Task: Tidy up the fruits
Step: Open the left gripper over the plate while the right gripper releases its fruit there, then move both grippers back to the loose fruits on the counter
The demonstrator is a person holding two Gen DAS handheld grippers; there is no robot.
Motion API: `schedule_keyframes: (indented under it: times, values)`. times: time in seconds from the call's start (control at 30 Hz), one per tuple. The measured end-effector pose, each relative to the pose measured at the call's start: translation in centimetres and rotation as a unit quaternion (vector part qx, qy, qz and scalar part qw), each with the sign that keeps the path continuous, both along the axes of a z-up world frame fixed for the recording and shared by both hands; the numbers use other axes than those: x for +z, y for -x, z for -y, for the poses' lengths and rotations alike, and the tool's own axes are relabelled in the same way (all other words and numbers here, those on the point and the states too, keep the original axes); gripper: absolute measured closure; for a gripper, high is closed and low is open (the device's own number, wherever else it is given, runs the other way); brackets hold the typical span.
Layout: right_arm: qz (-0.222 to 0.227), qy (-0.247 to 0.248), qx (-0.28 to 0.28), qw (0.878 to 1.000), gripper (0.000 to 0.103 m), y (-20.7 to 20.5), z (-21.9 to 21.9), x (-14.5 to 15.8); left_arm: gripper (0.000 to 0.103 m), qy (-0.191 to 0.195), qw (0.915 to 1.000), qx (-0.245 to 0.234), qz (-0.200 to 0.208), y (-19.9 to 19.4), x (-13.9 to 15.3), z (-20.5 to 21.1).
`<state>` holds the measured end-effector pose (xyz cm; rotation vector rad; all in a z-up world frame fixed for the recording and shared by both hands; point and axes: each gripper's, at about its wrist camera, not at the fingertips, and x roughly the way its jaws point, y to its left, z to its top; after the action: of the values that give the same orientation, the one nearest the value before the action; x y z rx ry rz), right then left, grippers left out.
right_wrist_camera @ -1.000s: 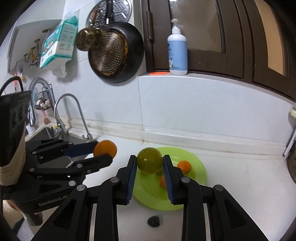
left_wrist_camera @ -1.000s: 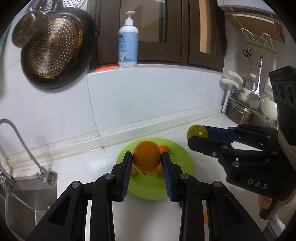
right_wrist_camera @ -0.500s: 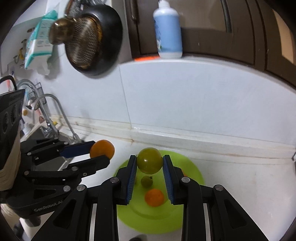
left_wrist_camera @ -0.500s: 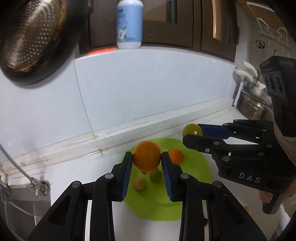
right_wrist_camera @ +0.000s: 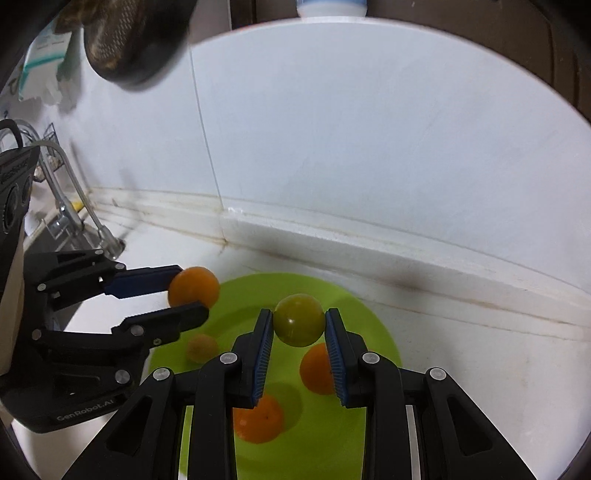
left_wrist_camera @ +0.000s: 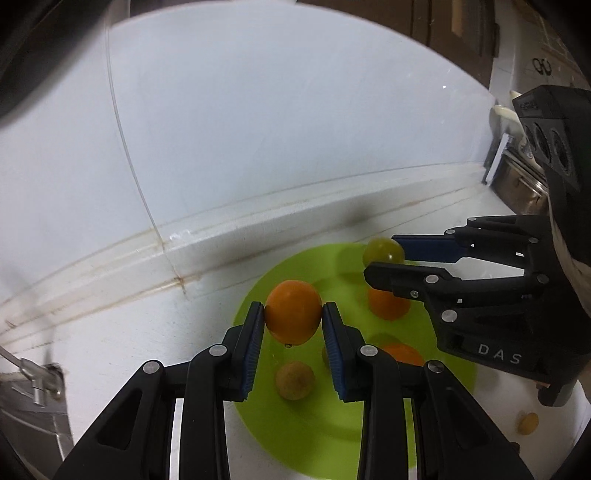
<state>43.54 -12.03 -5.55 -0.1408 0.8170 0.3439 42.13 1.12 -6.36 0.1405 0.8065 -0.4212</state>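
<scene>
Two grippers over one lime-green plate (left_wrist_camera: 258, 295), each clamped on one fruit. Left gripper (left_wrist_camera: 293, 317) closed tight on an orange citrus fruit (left_wrist_camera: 293, 315), blue pads (left_wrist_camera: 255, 328) pressed to both flanks, fruit held in the air above the plate's near-left part. Right gripper (right_wrist_camera: 298, 325) closed likewise on a green-yellow round fruit (right_wrist_camera: 298, 319), glossy, with a small bright highlight, held above the plate's middle. Four more fruits lying on the plate: two orange ones (right_wrist_camera: 316, 369) (right_wrist_camera: 258, 419), one small dull tan-yellow one (right_wrist_camera: 202, 347), and one greenish one (left_wrist_camera: 384, 338) mostly hidden behind the left gripper's finger, colour hard to tell. In the left wrist view also one small yellowish piece (left_wrist_camera: 527, 422) lying off the plate on the counter (left_wrist_camera: 122, 332), at the right, identity unclear. White counter, stained brownish along the raised ledge (right_wrist_camera: 369, 251) at the foot of the wall; white tiled wall (right_wrist_camera: 351, 147) behind, with thin seams. Left of the plate, a curved metal faucet (right_wrist_camera: 70, 206) and the edge of a sink (left_wrist_camera: 33, 417). Hanging high on the wall, a dark pan (right_wrist_camera: 129, 40) with a perforated insert, blurred, and beside it a paper package (right_wrist_camera: 40, 62). At the top edge, the base of one white bottle (right_wrist_camera: 332, 7) on a dark wooden sill. At the far right in the left wrist view, steel pots (left_wrist_camera: 521, 184), partly cut off.
</scene>
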Motion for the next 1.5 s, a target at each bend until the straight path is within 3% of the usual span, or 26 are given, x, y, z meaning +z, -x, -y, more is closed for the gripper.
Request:
schedule_keyframes:
  times: [0.37, 0.47, 0.53, 0.73, 0.87, 1.03, 1.5]
  values:
    - [-0.019, 0.003, 0.01, 1.0, 0.073, -1.6, -0.4, -2.1, 0.07, -0.007, 0.9998, -0.003, -0.016, -1.2, -1.3, 0.8]
    - [-0.02, 0.002, 0.004, 1.0, 0.072, -1.8, -0.3, -2.1, 0.062, -0.009, 0.9999, 0.003, -0.01, -1.5, -0.9, 0.7]
    - [-0.02, -0.002, -0.004, 1.0, 0.063, -1.7, -0.1, -2.0, 0.062, -0.009, 0.9999, 0.004, -0.005, -1.3, -0.6, 0.6]
    - [-0.011, -0.005, -0.01, 1.0, 0.063, -0.8, 0.4, -1.0, 0.054, -0.03, 0.9992, 0.022, 0.012, 0.0, 1.1, 0.1]
    - [-0.003, -0.011, -0.013, 1.0, 0.063, 0.8, 0.8, 0.2, 0.053, -0.023, 0.999, 0.026, 0.028, 1.7, 2.7, -0.2]
    - [0.021, -0.02, -0.008, 1.0, 0.063, 3.7, 1.0, 2.3, 0.043, -0.006, 0.9986, 0.026, 0.046, 4.2, 4.5, -0.3]
    - [0.069, -0.028, -0.034, 0.997, 0.058, 12.9, 3.0, 6.7, 0.034, 0.008, 0.9957, 0.025, 0.089, 13.3, 9.2, -0.2]
